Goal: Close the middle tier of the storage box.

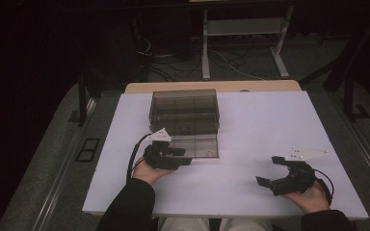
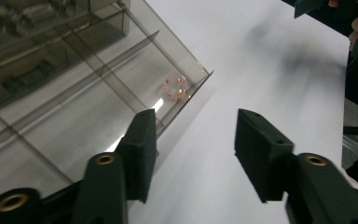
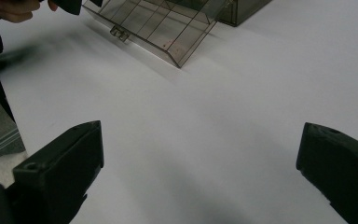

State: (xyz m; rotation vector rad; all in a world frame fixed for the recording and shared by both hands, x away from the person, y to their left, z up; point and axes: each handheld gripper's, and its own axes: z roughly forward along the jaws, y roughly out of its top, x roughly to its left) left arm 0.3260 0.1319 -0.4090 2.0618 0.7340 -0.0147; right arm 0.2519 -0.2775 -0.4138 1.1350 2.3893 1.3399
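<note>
The left gripper (image 2: 193,156) has its jaws parted with nothing between them, one jaw over the near edge of the clear lid (image 1: 197,146) that lies flat before the smoky compartment box (image 1: 184,111). A small pink bead bracelet (image 2: 176,88) rests in the lid's corner, just beyond the jaws. The right gripper (image 1: 268,171), jaws wide apart and empty, rests well apart at the near right of the white table (image 1: 250,192). Beyond the table, cables trail over a dark floor (image 1: 183,62).
</note>
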